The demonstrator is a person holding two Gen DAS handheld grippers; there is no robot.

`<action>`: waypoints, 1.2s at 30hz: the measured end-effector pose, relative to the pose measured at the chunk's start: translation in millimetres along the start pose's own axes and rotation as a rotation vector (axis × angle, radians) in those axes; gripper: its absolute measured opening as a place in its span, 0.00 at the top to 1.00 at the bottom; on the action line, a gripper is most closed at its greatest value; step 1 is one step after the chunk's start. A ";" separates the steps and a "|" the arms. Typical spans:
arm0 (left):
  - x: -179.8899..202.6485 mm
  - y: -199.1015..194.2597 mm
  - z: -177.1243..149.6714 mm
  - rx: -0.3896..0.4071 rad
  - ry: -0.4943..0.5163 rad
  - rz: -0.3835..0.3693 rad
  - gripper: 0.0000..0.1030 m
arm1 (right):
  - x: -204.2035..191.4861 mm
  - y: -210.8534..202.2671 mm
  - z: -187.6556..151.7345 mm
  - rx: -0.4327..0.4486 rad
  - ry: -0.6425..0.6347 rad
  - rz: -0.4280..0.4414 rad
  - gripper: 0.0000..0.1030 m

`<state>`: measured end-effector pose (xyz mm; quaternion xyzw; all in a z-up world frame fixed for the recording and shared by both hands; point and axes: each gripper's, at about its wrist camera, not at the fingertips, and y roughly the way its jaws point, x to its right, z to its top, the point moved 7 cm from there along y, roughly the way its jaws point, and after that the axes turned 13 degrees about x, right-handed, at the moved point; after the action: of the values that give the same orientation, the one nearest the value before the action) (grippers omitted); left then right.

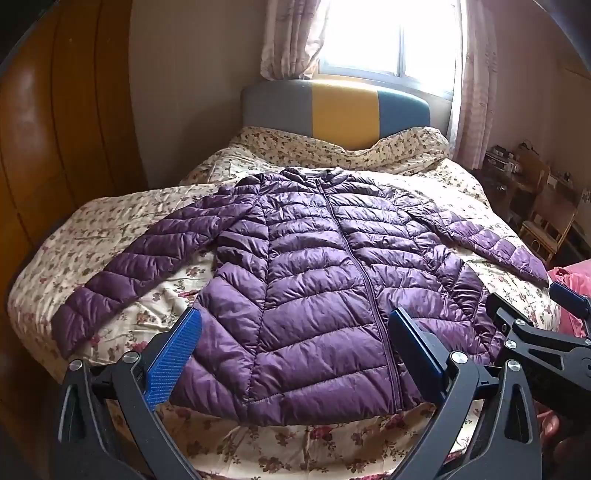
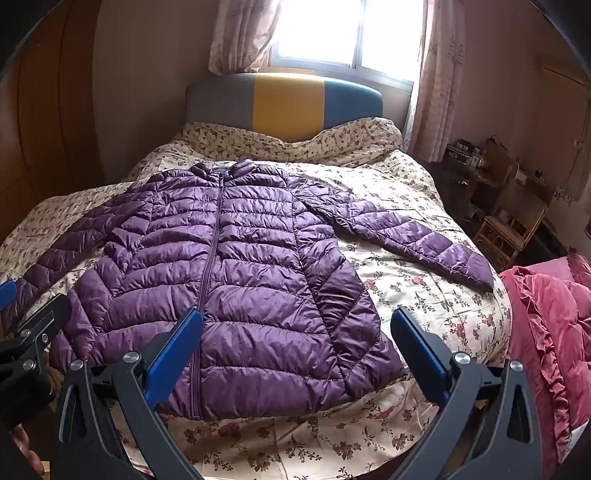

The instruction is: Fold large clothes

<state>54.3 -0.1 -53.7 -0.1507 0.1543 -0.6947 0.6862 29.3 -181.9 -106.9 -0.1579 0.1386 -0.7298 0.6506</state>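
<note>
Your left gripper [image 1: 295, 325] hovers above the near hem of the purple puffer jacket [image 1: 314, 280], its blue-padded fingers [image 1: 173, 354] spread wide with nothing between them and no contact with the fabric. Your right gripper [image 2: 295, 325] stands just beside it, likewise spread wide and empty, pointed down over the jacket's lower right part. The jacket lies flat and front-up in the middle of the bed, on the floral quilt [image 2: 424, 314], zipper [image 1: 364, 280] closed, collar toward the striped headboard [image 1: 336, 107] and hem toward you. Both sleeves are stretched out and angled down: the left sleeve [image 1: 122, 273] runs toward the bed's left edge, the right sleeve [image 2: 417, 240] toward the right edge. A pink ruffled blanket [image 2: 550, 332] sits at the bed's right side, apart from the jacket. Behind the headboard a bright window [image 2: 321, 33] is flanked by curtains [image 2: 436, 81].
</note>
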 end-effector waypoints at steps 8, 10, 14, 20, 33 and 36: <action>-0.5 1.0 1.2 -0.006 -0.002 0.002 0.03 | 1.2 0.4 -0.5 -0.001 0.004 -0.006 0.02; -0.5 1.0 1.2 -0.006 -0.002 0.001 0.03 | 1.4 0.5 -0.4 -0.001 0.003 -0.007 0.02; -0.8 1.1 1.4 -0.006 -0.002 0.003 0.03 | 1.4 0.4 -0.5 -0.001 0.004 -0.006 0.02; -0.6 1.0 -1.4 0.000 -0.002 0.006 0.03 | 2.1 0.0 0.6 0.002 0.004 -0.004 0.02; -1.6 1.2 -0.7 0.000 -0.004 0.006 0.03 | 1.8 0.1 -0.3 0.001 0.005 -0.008 0.02; -3.5 0.0 4.0 0.002 -0.004 0.007 0.03 | 2.8 0.1 -0.9 0.004 0.008 -0.009 0.02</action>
<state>56.0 3.4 -50.1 -0.1509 0.1529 -0.6920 0.6892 28.7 -184.7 -107.6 -0.1545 0.1391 -0.7335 0.6471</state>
